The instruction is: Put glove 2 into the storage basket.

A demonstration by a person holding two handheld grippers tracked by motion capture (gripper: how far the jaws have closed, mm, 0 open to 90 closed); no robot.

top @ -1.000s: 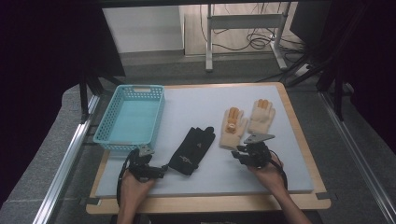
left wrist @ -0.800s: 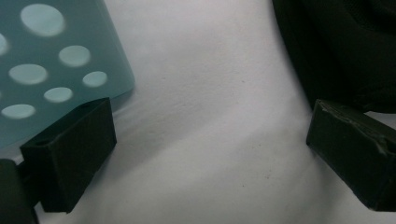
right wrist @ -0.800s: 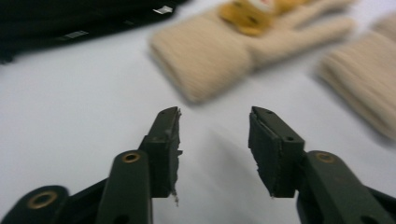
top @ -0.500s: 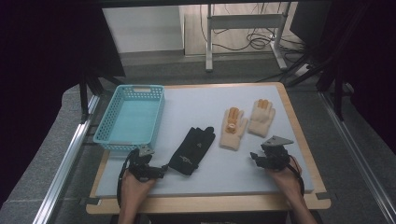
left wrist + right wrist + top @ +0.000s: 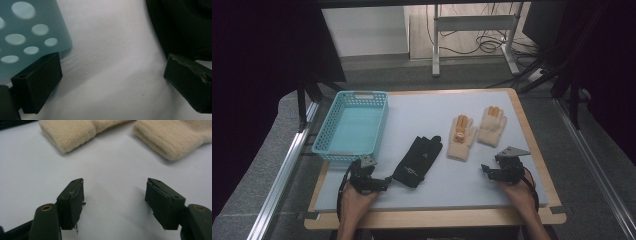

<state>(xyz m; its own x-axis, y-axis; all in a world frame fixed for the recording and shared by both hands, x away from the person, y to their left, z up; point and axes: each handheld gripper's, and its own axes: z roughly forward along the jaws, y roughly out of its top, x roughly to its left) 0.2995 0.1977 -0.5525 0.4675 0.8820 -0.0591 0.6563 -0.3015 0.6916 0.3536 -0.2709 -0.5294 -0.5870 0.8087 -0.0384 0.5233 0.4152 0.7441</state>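
High view: my left gripper [image 5: 387,180], jaws spread wide, sits lower left w/ nothing between them, just beside the black glove [image 5: 418,161] at centre. My right gripper [image 5: 486,170], lower right, jaws also apart & empty, rests near the two cream knit gloves [image 5: 462,136]. Teal basket [image 5: 323,134] upper left on the table [image 5: 427,107].

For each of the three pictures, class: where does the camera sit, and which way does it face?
High view: above the table's near edge, facing forward and down; both forearms enter below.
Left gripper view: on the left gripper, open jaws facing basket and black glove.
Right gripper view: on the right gripper, open, facing two beige gloves.
Shared: the high view shows both.
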